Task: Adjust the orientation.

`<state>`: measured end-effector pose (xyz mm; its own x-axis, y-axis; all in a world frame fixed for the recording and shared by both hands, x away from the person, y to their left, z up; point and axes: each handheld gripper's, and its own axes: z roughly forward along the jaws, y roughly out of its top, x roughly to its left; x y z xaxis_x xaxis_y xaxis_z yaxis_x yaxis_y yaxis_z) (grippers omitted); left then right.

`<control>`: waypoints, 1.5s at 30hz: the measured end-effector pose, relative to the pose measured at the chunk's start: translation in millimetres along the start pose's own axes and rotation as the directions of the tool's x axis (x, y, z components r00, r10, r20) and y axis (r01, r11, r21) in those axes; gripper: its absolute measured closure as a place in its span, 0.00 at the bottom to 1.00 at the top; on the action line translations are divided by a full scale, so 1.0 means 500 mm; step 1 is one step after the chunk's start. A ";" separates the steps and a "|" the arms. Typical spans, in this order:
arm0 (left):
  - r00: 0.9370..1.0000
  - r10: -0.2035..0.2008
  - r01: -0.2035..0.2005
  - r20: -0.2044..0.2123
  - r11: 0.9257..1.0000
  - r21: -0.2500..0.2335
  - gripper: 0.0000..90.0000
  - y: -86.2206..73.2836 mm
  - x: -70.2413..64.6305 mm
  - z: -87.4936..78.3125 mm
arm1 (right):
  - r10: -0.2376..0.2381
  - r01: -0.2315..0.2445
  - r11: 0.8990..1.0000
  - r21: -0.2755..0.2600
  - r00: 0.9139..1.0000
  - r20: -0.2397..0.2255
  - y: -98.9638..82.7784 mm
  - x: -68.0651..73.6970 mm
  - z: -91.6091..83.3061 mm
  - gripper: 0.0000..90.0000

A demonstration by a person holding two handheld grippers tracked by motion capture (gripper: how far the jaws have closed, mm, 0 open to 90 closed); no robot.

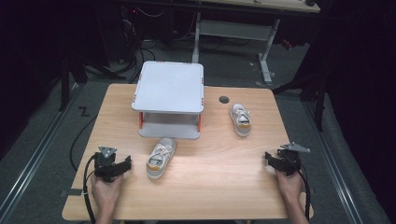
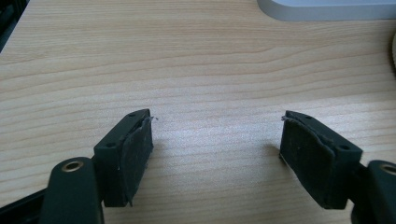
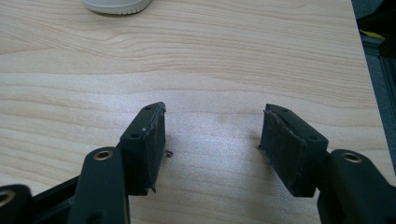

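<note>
Shoes first, from the high view: a small grey-and-white canvas sneaker (image 1: 161,157) lies mid-worktop just right of my left gripper (image 1: 122,166), its twin (image 1: 241,119) toward the far right edge beside the grey two-tier rack (image 1: 170,86), well apart from my right gripper (image 1: 271,158). Both gripper views show jaws spread over bare wood, grasping nothing. I judge each sneaker light and soft, best pinched across the stiffer heel collar.

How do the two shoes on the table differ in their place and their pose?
The near shoe lies just in front of the grey rack, close to the left gripper; the far shoe lies to the right of the rack, farther back. The near shoe is turned at a slant, the far shoe lies almost straight. Both are light-coloured, upright and untouched.
</note>
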<state>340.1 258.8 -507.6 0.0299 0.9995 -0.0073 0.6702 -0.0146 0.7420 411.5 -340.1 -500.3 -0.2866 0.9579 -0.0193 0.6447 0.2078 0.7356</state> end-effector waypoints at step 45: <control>0.996 0.017 -0.017 0.091 1.000 -0.002 0.48 0.016 -0.017 -0.040 | -0.002 0.002 1.000 0.003 1.000 0.000 0.001 0.001 0.001 0.40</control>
<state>330.4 250.8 -488.2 0.1083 0.9926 -0.0556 0.6683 -0.0313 0.7432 411.9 -339.4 -500.5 -0.2882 0.9573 -0.0208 0.6459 0.2104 0.7339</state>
